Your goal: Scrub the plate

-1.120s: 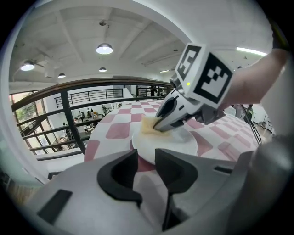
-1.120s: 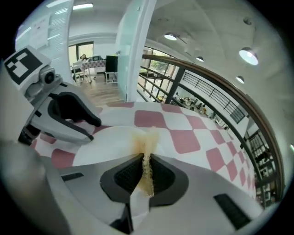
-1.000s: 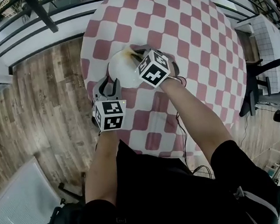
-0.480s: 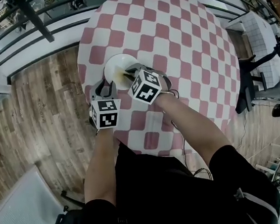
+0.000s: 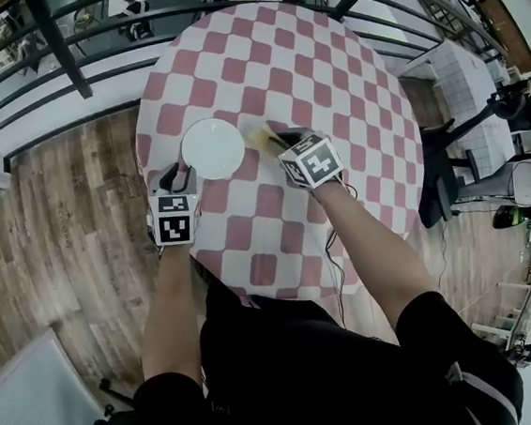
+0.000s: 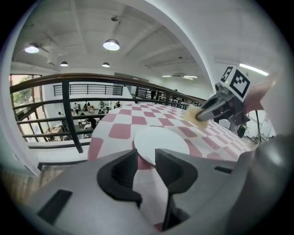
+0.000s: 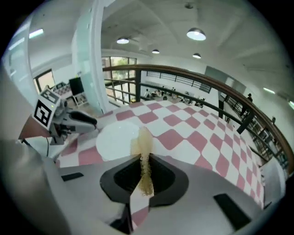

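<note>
A white plate [image 5: 213, 148] lies flat on the checked table, near its left edge. My left gripper [image 5: 179, 178] is just short of the plate's near rim, its jaws apart with nothing between them. From the left gripper view the plate [image 6: 161, 142] sits right beyond the fingertips. To the right of the plate, my right gripper [image 5: 280, 147] is shut on a thin yellow sponge [image 5: 264, 137], which is off the plate. In the right gripper view the sponge [image 7: 141, 140] sticks up, squeezed between the jaws, with the plate [image 7: 112, 140] behind it to the left.
The round table [image 5: 327, 78] carries a red and white checked cloth, and its edge runs close to my left gripper. A dark railing [image 5: 58, 35] stands past the table's far side. Wooden floor [image 5: 60, 228] lies to the left. A grey chair [image 5: 32, 411] is at lower left.
The right gripper lifted the sponge off the plate and drew back to the right. The left gripper stayed at the plate's near rim.
</note>
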Demonstrator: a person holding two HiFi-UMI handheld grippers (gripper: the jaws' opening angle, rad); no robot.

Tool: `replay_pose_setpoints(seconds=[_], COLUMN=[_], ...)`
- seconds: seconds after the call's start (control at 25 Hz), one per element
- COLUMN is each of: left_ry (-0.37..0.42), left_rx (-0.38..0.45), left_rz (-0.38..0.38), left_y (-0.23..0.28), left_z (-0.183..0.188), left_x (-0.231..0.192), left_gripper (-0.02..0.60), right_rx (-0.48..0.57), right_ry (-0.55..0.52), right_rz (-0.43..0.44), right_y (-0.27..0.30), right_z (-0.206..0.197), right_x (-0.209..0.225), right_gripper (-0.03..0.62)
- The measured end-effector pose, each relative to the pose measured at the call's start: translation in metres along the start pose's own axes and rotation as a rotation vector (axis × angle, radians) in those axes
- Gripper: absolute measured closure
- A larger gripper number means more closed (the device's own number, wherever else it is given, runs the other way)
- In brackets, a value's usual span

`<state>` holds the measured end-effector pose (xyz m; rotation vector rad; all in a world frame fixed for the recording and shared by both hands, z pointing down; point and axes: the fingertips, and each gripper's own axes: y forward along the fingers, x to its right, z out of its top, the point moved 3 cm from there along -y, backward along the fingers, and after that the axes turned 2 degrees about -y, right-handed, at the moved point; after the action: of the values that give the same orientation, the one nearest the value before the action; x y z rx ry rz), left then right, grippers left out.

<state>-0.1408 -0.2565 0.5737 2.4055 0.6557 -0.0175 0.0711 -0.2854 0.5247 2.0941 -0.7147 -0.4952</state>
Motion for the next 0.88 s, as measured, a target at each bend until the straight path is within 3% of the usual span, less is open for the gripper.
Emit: replay_pose_setpoints(seconds=[0.16, 0.32, 0.56, 0.88], left_ry=[0.025, 0.060, 0.056, 0.061], left_rx=[0.037, 0.073, 0.099, 0.162], left_rz=[0.038, 0.040, 0.019, -0.042], left_y=[-0.037, -0.066, -0.107, -0.156], left_z=[0.021, 0.036, 0.049, 0.072], left_x=[0.008, 0.043, 0.103, 0.182], left_gripper=[0.460, 0.460, 0.460, 0.460], right_rx=[0.142, 0.247, 0.377, 0.572], right_ry=[0.072, 0.113, 0.155, 0.231], right_rz=[0.064, 0.142, 0.236, 0.285], right_y=[-0.046, -0.083, -0.143, -0.240], right_z=[0.008, -0.003, -0.023, -0.048], right_x=[-0.015, -0.039, -0.066, -0.059], right_gripper=[0.551, 0.551, 0.551, 0.551])
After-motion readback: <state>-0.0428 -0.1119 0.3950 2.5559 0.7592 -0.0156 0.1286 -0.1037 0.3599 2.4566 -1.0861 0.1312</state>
